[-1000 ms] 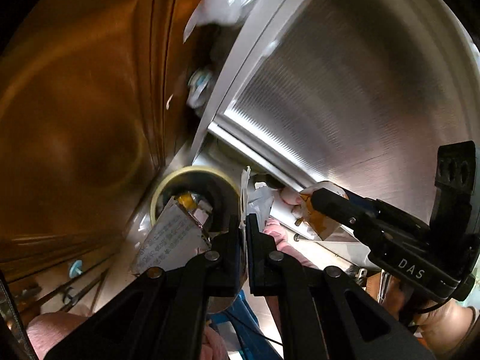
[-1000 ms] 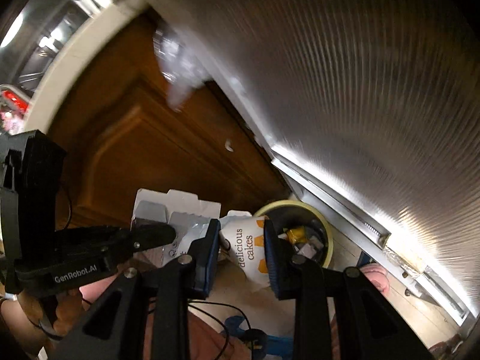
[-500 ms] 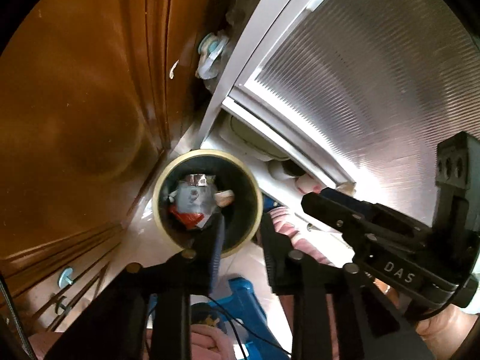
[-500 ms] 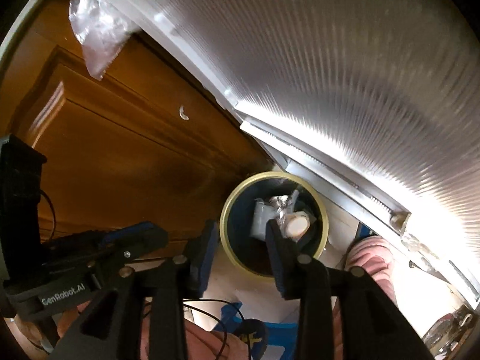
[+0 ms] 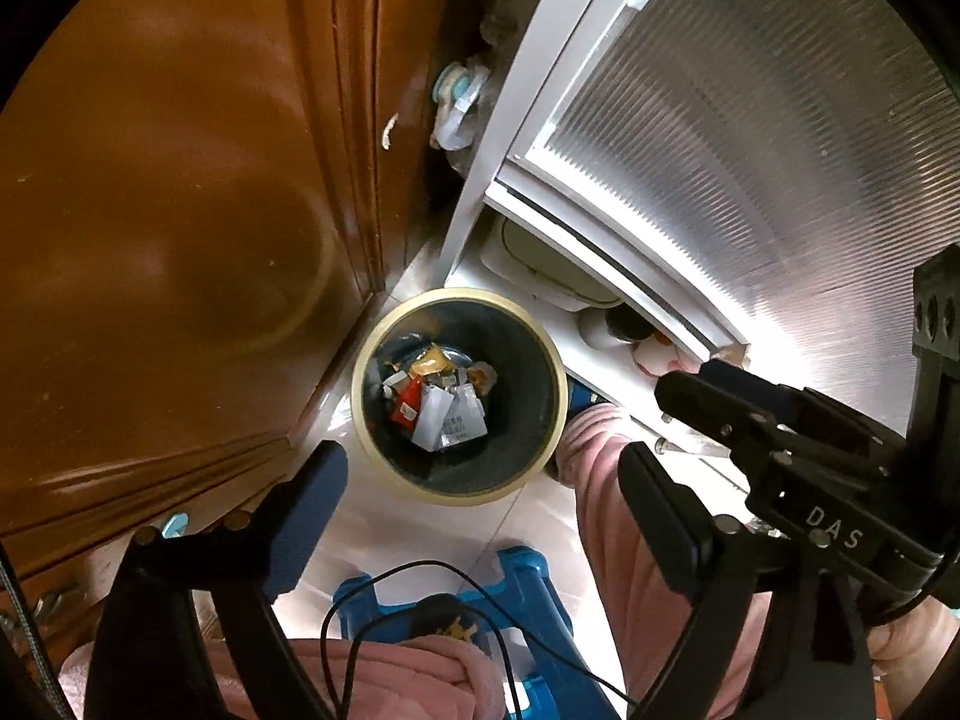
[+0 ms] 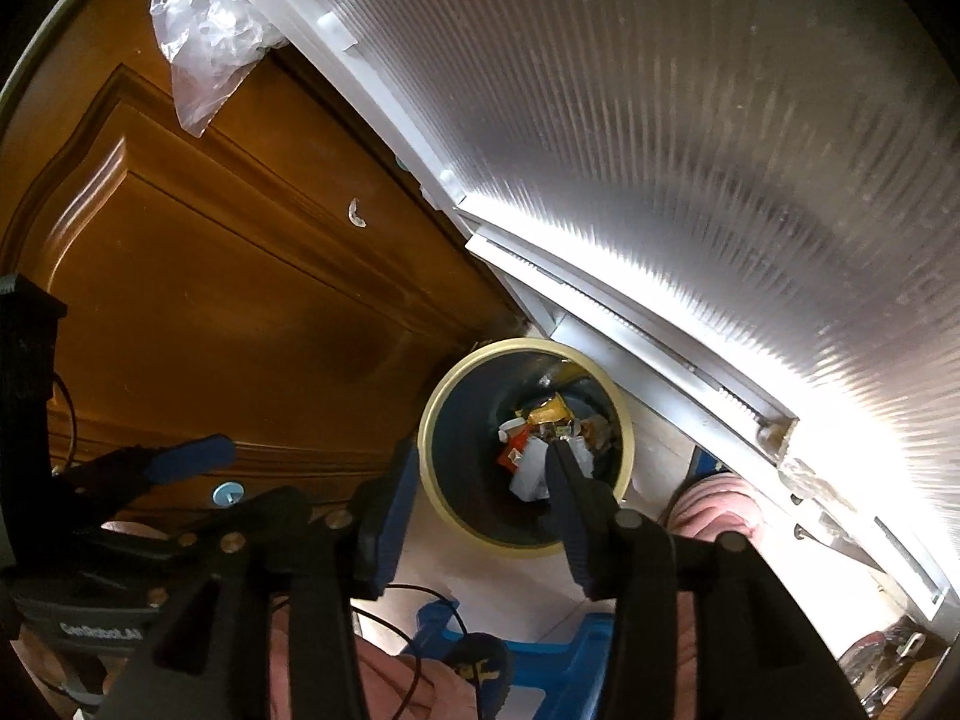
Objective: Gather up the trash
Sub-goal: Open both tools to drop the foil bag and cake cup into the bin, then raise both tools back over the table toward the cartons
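both tools hang over the bin [image 5: 459, 396], whose rim lies at twelve o'clock of the left gripper [image 5: 480, 480], jaws opening wide, empty; the right gripper [image 6: 480, 480] likewise opening, empty. wrappers [image 5: 441, 414] at the bottom look light, crumply; pinch an edge.

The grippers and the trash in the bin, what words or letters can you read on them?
"DAS": white letters on the right gripper, seen from the left wrist view.
"GenRobot.AI": on the left gripper's body, blurred in the right wrist view, so only roughly readable.
White wrapper in the trash bin: has a printed block, too small to read.
Red packet: print too small to read.
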Demonstrator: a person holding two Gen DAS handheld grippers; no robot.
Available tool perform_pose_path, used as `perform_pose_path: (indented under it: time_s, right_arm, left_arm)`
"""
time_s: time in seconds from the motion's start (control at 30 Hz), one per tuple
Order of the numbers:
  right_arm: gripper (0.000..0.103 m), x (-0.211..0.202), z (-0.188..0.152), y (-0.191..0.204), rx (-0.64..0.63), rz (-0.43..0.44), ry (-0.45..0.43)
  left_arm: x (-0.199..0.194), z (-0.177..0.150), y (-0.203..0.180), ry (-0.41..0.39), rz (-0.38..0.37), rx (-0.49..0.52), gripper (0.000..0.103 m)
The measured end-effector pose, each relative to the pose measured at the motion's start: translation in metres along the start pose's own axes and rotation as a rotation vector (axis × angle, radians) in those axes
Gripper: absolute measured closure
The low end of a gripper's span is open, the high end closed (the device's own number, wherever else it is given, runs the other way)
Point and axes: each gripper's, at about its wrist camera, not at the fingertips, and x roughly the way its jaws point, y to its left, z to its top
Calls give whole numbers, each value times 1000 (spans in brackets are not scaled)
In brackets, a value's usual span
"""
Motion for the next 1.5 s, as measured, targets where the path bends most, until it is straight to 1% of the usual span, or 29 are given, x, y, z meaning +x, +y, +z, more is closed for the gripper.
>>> perform_pose_path:
  time_s: [0.2,0.4,0.7,0.83,0.93,1.07,1.17,1.23,1.33,1.43,1.5]
  right_arm:
    - [58,-5,-7,-1,-1,-9,1]
    - [58,-12,-13,3,-6,-6,-5]
    - [57,-43,-22,21,-62,-20,-46]
    - [57,-68,-23,34,-114,-36,-87]
    - [57,-94,-21,46,-173,-54,-128]
    - [57,-134,-15,63,-246,-67,-195]
    - [57,-166,-9,70,-273,-62,-247]
    - [57,-185,-3,75,-280,-55,-276]
    - [57,-214,11,77,-288,-49,-322]
    - [57,-244,30,71,-273,-52,-362]
    - [57,-265,47,64,-241,-56,-393]
  left_arm:
    - [-14,-1,-1,-32,15,2,11]
    - [-36,-4,-11,-75,27,21,11]
    - [-78,-15,-25,-129,50,61,11]
    - [-103,-19,-30,-160,48,74,11]
    - [-129,-20,-35,-202,31,89,11]
    - [-170,-17,-45,-281,17,130,11]
    - [-201,-11,-56,-340,9,170,11]
    - [-222,-5,-64,-379,8,204,11]
    - [-246,7,-75,-416,4,258,11]
    - [-273,29,-87,-453,2,328,11]
    - [-289,45,-97,-487,21,372,11]
